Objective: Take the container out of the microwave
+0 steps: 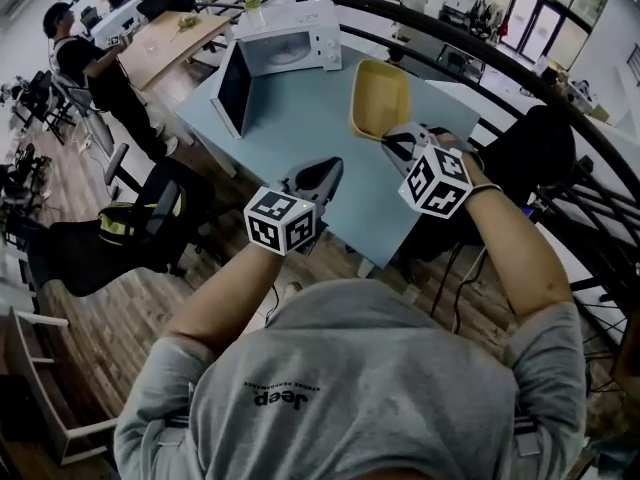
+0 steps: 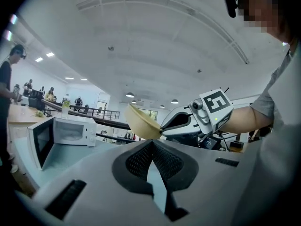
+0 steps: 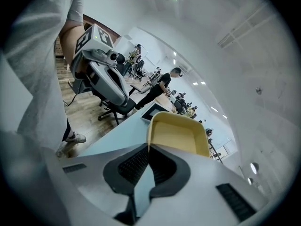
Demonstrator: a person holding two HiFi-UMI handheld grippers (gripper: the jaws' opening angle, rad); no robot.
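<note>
Above the blue tabletop [image 1: 300, 143], the yellow container [image 1: 380, 98] sits clear of the open-doored microwave [image 1: 290, 48], its near rim clamped in the right gripper [image 1: 388, 140] jaws. The left gripper [image 1: 333, 168] hangs beside it, jaws together and empty.

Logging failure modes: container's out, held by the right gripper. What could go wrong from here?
1. The right gripper pinches only one rim edge of the yellow container, which hangs tilted; it could swivel or slip out.
2. It is near the table's right edge; a drop might land off it.
3. The microwave door stands open; the left gripper, shut and empty, could knock it.
</note>
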